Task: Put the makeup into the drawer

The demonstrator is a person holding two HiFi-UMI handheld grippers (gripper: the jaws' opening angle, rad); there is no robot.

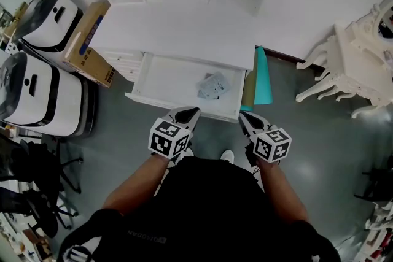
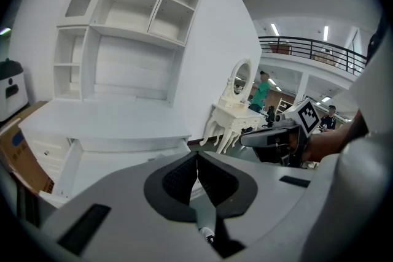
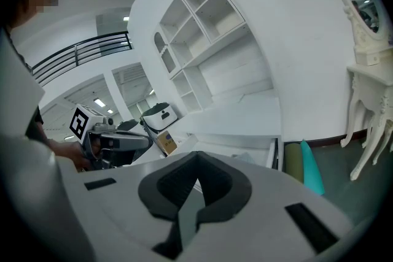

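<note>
The white dressing table (image 1: 184, 27) has its drawer (image 1: 163, 80) pulled open. The makeup, a few pale plastic-wrapped packets (image 1: 212, 86), lies inside it toward the right. My left gripper (image 1: 190, 111) hovers just in front of the drawer's front edge, shut with nothing in it. My right gripper (image 1: 243, 116) hangs off the drawer's front right corner, also shut and empty. In the left gripper view the left gripper (image 2: 197, 159) has its jaws closed together and faces the drawer (image 2: 116, 159). The right gripper (image 3: 196, 178) shows the same in the right gripper view.
Two white round-topped machines (image 1: 37, 80) and a cardboard box (image 1: 91, 46) stand left of the table. Teal and olive rolls (image 1: 263, 80) lean at its right side. A white ornate vanity and stool (image 1: 347, 67) stand at the far right. Black office chairs (image 1: 34, 190) sit at lower left.
</note>
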